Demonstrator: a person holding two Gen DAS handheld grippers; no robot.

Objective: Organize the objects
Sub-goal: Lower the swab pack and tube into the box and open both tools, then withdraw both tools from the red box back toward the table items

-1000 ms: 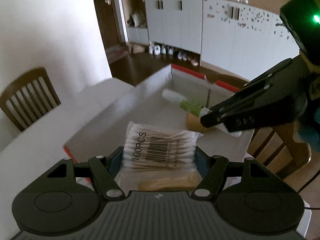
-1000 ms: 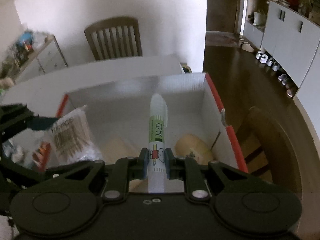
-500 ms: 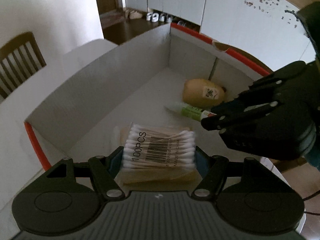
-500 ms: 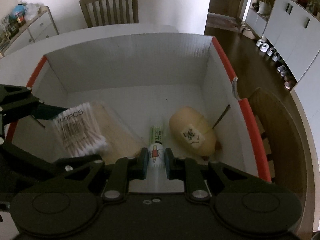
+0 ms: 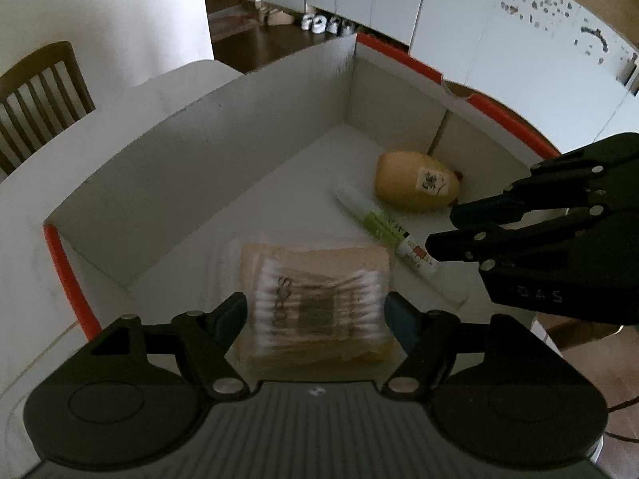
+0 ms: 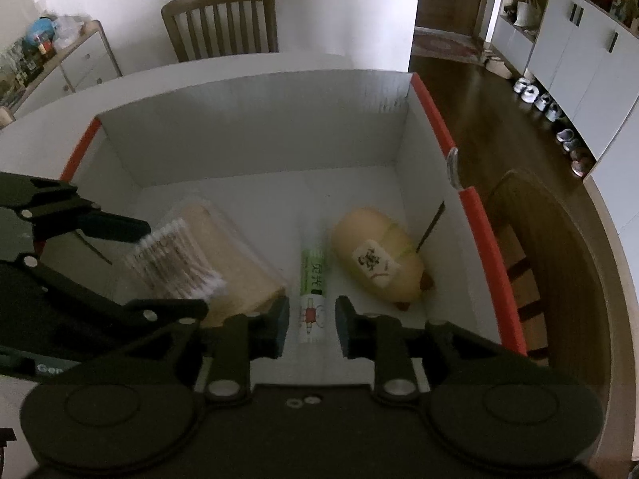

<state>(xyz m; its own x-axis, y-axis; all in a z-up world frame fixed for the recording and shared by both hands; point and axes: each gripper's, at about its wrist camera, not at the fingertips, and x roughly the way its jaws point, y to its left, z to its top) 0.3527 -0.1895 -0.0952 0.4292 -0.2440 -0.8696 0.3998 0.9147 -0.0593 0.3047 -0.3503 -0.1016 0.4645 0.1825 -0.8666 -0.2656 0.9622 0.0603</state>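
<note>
**Both grippers over the open box, tube let go**

White tabletop (image 6: 247,64) carries an open cardboard box (image 6: 255,135) with orange-red rims; a wooden chair (image 6: 221,20) stands behind the table, and white cabinets (image 5: 499,20) line the far wall above a row of shoes (image 6: 547,107).

Right gripper (image 6: 308,321): jaws are opening. The green-and-white tube (image 6: 312,295) lies on the box floor between the two pads, with a visible gap on each side, so nothing is pinched. In the left wrist view the same tube (image 5: 383,235) lies flat, its end just beside the right gripper's fingertips.

Left gripper (image 5: 315,311): jaws are widening. The pack of cotton swabs (image 5: 319,299) sits between the blue pads; it is blurred, and a narrow gap shows at each pad. Whether the pads press it cannot be told for certain. The pack is above a flat tan packet (image 5: 315,255) resting on the box floor.

A tan rounded item with a paper label (image 6: 377,263) lies near the right wall of the box, just beside the tube and apart from the swabs.
</note>
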